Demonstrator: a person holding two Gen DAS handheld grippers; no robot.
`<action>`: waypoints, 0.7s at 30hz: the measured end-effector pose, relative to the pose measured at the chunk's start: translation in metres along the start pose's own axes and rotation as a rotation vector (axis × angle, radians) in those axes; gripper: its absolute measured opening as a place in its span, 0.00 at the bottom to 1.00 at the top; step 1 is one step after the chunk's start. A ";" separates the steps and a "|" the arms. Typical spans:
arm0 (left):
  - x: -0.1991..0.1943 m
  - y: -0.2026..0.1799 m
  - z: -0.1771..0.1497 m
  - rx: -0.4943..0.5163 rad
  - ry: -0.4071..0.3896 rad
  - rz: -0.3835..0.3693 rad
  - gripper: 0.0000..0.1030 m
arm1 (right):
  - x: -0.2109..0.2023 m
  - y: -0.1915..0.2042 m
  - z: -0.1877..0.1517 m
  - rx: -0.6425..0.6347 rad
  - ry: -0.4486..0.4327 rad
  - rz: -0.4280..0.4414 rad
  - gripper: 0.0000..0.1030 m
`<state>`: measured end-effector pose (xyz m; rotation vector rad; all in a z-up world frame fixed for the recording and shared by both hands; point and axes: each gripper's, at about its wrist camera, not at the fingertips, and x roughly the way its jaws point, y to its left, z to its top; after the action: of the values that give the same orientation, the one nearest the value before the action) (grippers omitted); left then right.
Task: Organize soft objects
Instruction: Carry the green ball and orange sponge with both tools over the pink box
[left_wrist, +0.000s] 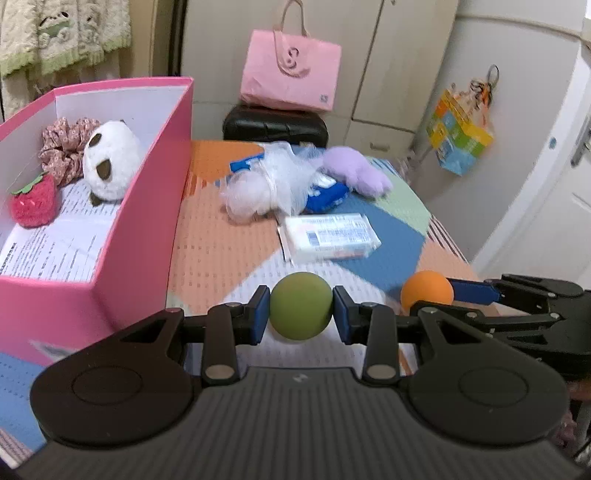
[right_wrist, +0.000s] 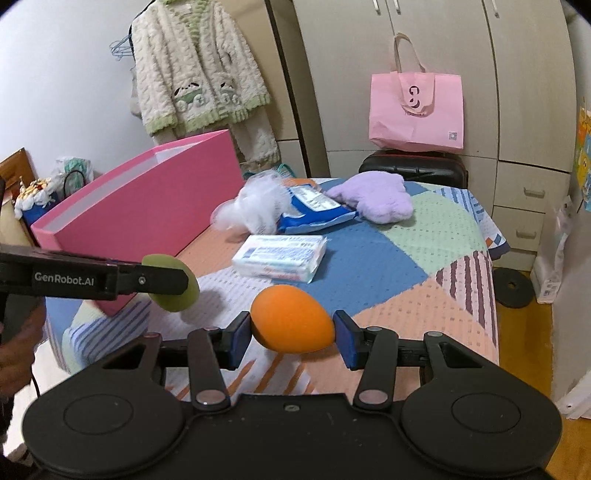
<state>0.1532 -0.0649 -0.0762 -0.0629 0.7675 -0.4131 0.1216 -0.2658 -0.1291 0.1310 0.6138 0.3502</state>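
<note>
Two hand-held grippers above a table covered with a patchwork cloth (left_wrist: 236, 243). The left gripper (left_wrist: 301, 312) is closed on a green sponge ball (left_wrist: 300, 305), its blue pads pressing the ball from both sides; the ball is held clear of the cloth, just beside the near corner of the pink box (left_wrist: 144, 206). The right gripper (right_wrist: 293, 334) clamps an orange egg-shaped sponge (right_wrist: 291, 319) between its pads, pointed end toward the right pad, likewise lifted off the cloth and to the right of the green ball. In the left wrist view the orange sponge appears beside the left gripper's right finger, held by the other tool.

Inside the open pink box lie a red knitted strawberry (left_wrist: 34, 203), a white panda plush (left_wrist: 110, 162) and a floral scrunchie (left_wrist: 64, 147), resting on printed paper. On the cloth beyond the grippers: a white tissue pack (left_wrist: 328, 236), a tuft of white stuffing in thin plastic (left_wrist: 269, 184), a blue packet (left_wrist: 327, 195) partly beneath it, and a lilac plush (left_wrist: 360, 168) touching the packet. A pink tote bag (left_wrist: 291, 70) stands on a black case behind the table
</note>
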 end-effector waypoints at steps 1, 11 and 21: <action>-0.003 0.001 -0.001 0.000 0.016 -0.017 0.34 | -0.003 0.002 -0.001 0.002 0.007 0.003 0.52; -0.030 0.002 -0.011 0.048 0.168 -0.125 0.34 | -0.033 0.030 -0.010 -0.033 0.067 0.055 0.52; -0.068 0.006 -0.016 0.066 0.224 -0.181 0.34 | -0.057 0.065 -0.006 -0.069 0.139 0.148 0.52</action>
<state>0.1008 -0.0314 -0.0444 -0.0243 0.9716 -0.6249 0.0566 -0.2259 -0.0891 0.0865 0.7308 0.5263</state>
